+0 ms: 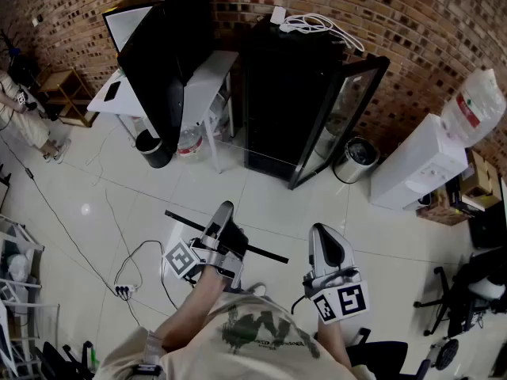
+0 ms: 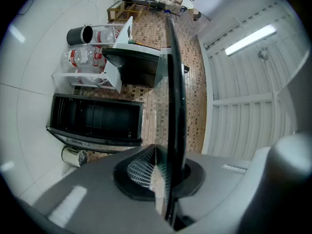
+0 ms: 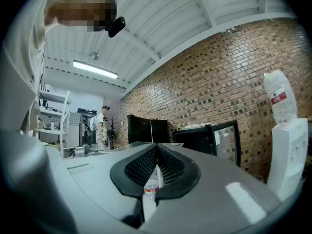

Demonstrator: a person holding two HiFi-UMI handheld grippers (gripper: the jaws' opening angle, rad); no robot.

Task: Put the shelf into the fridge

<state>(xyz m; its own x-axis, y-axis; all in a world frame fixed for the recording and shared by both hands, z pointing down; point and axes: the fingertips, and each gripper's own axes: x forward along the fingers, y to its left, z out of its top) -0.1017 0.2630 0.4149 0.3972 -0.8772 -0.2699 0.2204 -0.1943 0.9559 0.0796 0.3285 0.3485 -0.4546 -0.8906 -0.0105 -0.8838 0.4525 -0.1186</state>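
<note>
The fridge is standing ahead with its door swung open. The carry should probably be heading straight for that opening, keeping the shelf level and squaring its edges to the inside before sliding. The door frame is the likely snag. The shelf is hanging above the floor, well short of the fridge, looking like a thin clear pane with a dark rim. The left gripper is clamping its jaws on the near edge. The right gripper is riding alongside, jaws together, holding nothing.
</note>
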